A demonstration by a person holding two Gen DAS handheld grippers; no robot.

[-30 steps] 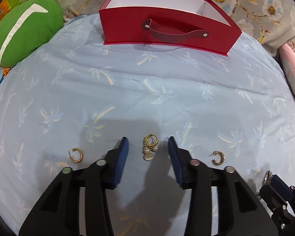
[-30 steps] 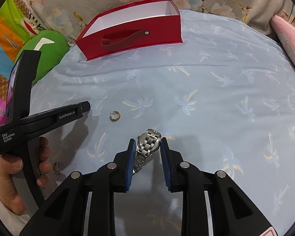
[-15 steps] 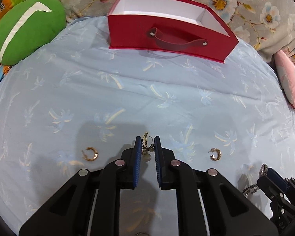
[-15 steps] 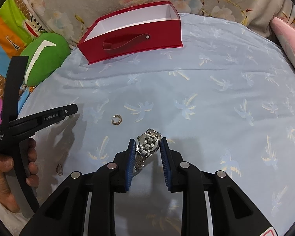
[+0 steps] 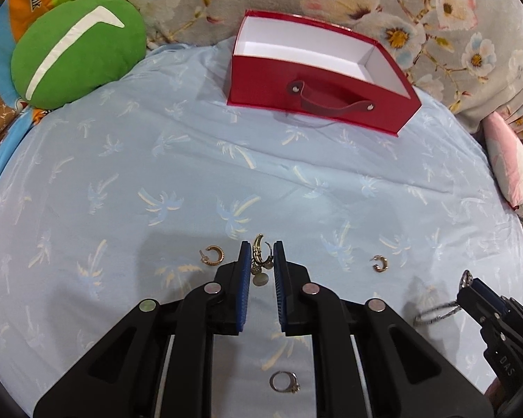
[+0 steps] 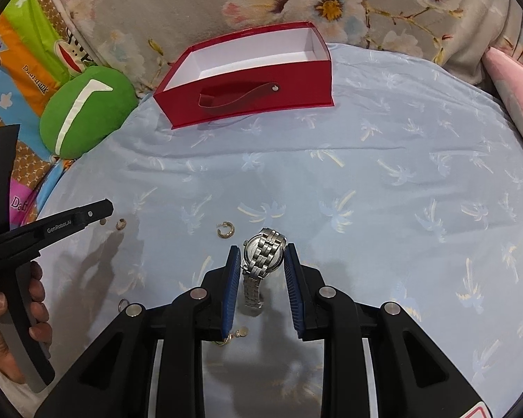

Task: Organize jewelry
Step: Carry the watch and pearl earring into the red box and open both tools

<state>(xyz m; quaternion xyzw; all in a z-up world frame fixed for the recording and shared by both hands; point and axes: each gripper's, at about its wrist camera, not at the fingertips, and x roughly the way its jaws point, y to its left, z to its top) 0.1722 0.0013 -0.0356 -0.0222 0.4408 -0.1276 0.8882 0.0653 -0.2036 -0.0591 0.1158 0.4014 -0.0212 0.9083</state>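
At the far left a green cushion [image 5: 76, 48] lies at the edge of the bed sheet [image 5: 191, 174], well apart from the jewelry. Nearer, a gold hoop earring [image 5: 213, 255] rests on the sheet just beside the left claw [image 5: 261, 264], whose blue pads are pressed onto a gold dangling earring [image 5: 260, 259]; a small pale disc hangs from it between the fingers. Below that claw, between its arms, a ring [image 5: 284, 381] lies flat on the sheet. To the right a second gold hoop earring [image 5: 380, 263] lies alone. Farther right, the right claw [image 6: 261, 264] pinches a silver watch [image 6: 263, 254], the case up at the fingertips and the metal band trailing down between the pads. Another small gold earring [image 6: 234, 335] lies just under its left finger. Behind everything, the open red box [image 5: 317, 104] with a strap handle sits at the far side of the sheet, and nothing stands between it and either claw. A pink pillow [image 5: 512, 170] lies at the right edge
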